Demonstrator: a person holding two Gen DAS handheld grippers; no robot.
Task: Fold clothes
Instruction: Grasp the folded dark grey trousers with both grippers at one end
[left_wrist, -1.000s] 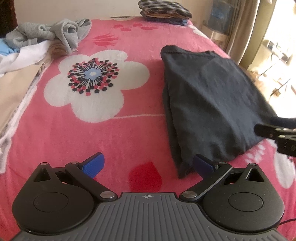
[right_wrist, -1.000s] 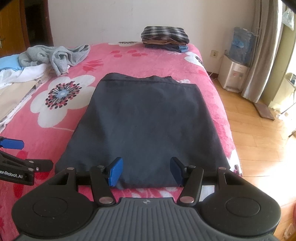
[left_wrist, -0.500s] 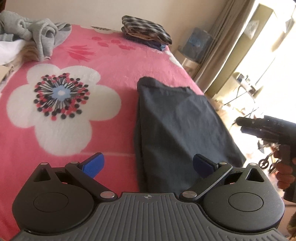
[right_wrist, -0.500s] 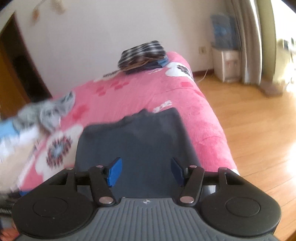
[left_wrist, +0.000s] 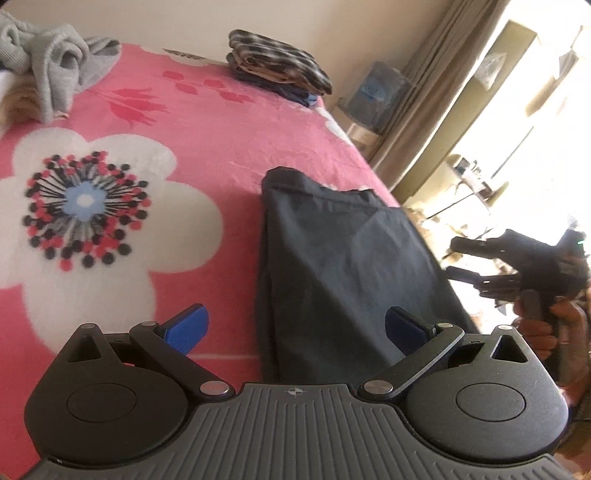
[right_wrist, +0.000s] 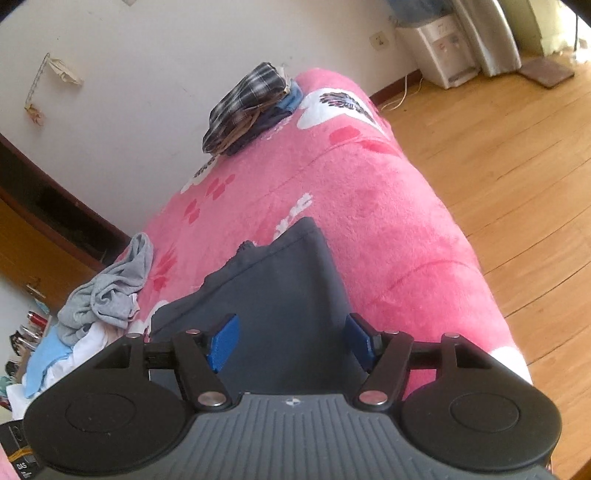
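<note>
- Right now the folded dark grey garment (left_wrist: 343, 266) lies flat on the pink flower-printed fleece blanket (left_wrist: 207, 122), its long side close to the bed's edge above the wooden plank floor (right_wrist: 509, 155)
- left gripper (left_wrist: 295, 325): blue pads spread, nothing between them, bare blanket beside it
- right gripper (right_wrist: 291, 341): jaws have just been opening, empty over the garment
- garment's near end is hidden behind both grippers

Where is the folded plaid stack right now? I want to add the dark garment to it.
The folded plaid stack sits at the bed's far end by the wall, upper centre in both wrist views, beyond the dark garment and apart from it.
</note>
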